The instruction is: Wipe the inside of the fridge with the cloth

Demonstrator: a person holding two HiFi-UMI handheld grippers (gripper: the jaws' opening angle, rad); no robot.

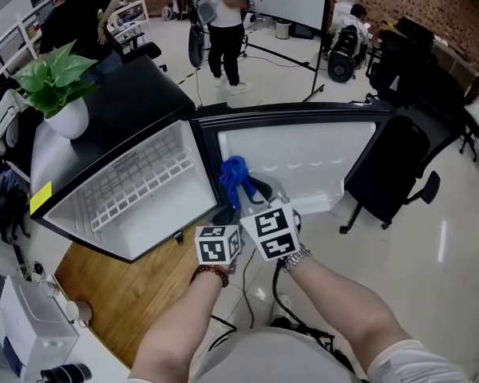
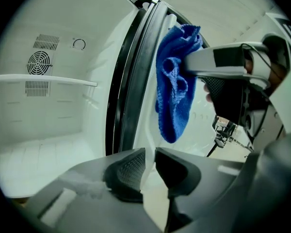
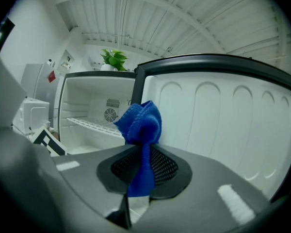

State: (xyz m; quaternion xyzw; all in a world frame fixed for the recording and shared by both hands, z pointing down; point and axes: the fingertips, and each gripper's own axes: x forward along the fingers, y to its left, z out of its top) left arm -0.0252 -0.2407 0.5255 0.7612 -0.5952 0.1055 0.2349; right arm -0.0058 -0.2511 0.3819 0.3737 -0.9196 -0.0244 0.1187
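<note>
Cloth, blue and bunched, sits clamped in my right gripper at centre frame, beside the open fridge's door. My left gripper holds nothing, jaws narrowly apart. A yellow sticker on the fridge, at left, is too small to read.

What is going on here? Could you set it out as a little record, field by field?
fridge: small, on a wooden counter, white inside, one wire shelf
door: wide open
plant: potted, on top of the fridge
cloth: blue, bunched, outside the compartment, near the hinge
right gripper: shut on the cloth
left gripper: jaws slightly apart, nothing between them
</note>
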